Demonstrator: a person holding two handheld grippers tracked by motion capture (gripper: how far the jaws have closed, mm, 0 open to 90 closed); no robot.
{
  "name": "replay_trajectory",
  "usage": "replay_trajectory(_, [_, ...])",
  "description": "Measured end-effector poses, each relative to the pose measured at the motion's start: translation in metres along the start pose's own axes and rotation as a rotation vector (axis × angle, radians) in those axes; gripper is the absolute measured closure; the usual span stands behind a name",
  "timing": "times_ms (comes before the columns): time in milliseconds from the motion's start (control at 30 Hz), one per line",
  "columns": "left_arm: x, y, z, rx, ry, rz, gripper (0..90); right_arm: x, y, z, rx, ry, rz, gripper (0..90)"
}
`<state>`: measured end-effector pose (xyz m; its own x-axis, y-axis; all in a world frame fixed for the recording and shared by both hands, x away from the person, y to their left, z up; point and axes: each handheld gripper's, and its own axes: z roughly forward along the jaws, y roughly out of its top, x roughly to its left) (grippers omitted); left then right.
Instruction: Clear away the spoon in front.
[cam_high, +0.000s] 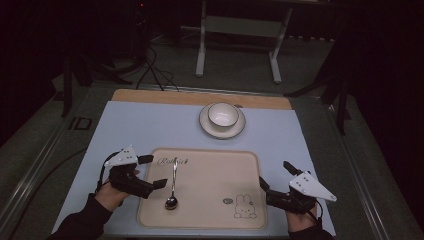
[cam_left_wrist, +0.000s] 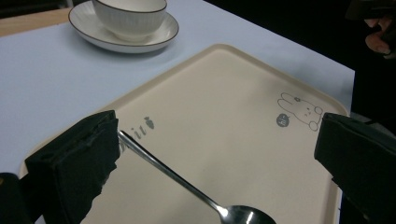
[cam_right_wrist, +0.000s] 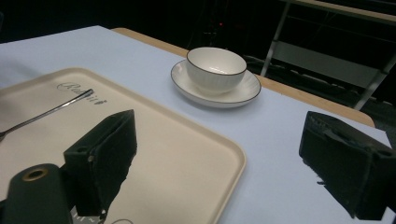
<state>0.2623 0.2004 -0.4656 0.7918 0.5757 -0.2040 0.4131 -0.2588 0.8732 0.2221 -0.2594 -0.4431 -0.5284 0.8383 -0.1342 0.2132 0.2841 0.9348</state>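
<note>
A beige tray (cam_high: 215, 175) with a rabbit drawing lies on the near half of the table. On its left part rests a metal spoon (cam_high: 173, 186), bowl end toward me. My left gripper (cam_high: 156, 170) is open at the tray's left edge, and the spoon (cam_left_wrist: 187, 184) lies between its spread jaws, untouched. My right gripper (cam_high: 274, 173) is open at the tray's right edge with nothing between its jaws. Beyond the tray stands a white bowl (cam_high: 222, 115) on a white saucer (cam_high: 240, 127). From the right gripper view, the bowl (cam_right_wrist: 215, 69) is ahead and the tray (cam_right_wrist: 163, 135) is to the left.
A pale blue mat (cam_high: 140, 125) covers the table, with a wooden strip (cam_high: 150, 96) at its far edge. Past the table stand a white frame's legs (cam_high: 202, 50) and cables (cam_high: 155, 72) on a dark floor. The person's other hand (cam_left_wrist: 378, 39) is at the top right of the left gripper view.
</note>
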Motion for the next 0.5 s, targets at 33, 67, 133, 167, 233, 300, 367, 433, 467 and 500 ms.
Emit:
replay_trajectory(33, [0.0,-0.002,0.0,-0.004,-0.002,0.001,0.4,0.0,0.0,0.0,0.0,0.0,0.0,11.1])
replay_trajectory(67, [-0.001,-0.004,0.0,-0.001,0.0,-0.003,0.4,0.0,0.0,0.0,0.002,0.001,-0.002,11.1])
replay_trajectory(133, [-0.002,-0.006,0.0,-0.002,-0.001,0.003,0.4,0.0,0.0,0.001,0.002,0.0,-0.005,11.1])
replay_trajectory(167, [-0.002,-0.007,0.0,0.0,-0.002,0.003,0.4,0.001,0.0,0.001,0.002,0.0,-0.005,11.1])
replay_trajectory(233, [-0.004,-0.011,0.002,0.003,-0.003,0.011,0.4,0.001,0.0,0.001,0.002,0.002,-0.006,11.1])
replay_trajectory(300, [-0.004,-0.014,0.005,0.016,-0.001,0.034,0.4,0.0,0.0,0.001,0.003,0.002,-0.005,11.1])
replay_trajectory(367, [-0.004,-0.016,0.008,0.021,-0.006,0.039,0.4,-0.001,0.0,0.001,0.003,0.001,-0.001,11.1])
replay_trajectory(433, [-0.003,-0.018,0.01,0.026,-0.004,0.046,0.4,-0.001,-0.001,0.001,0.006,0.001,0.001,11.1])
replay_trajectory(467, [-0.003,-0.019,0.011,0.022,-0.006,0.041,0.4,-0.001,-0.001,0.001,0.006,0.002,0.002,11.1])
replay_trajectory(500, [-0.003,-0.019,0.012,0.021,-0.008,0.036,0.4,-0.001,-0.001,0.001,0.006,0.002,0.003,11.1])
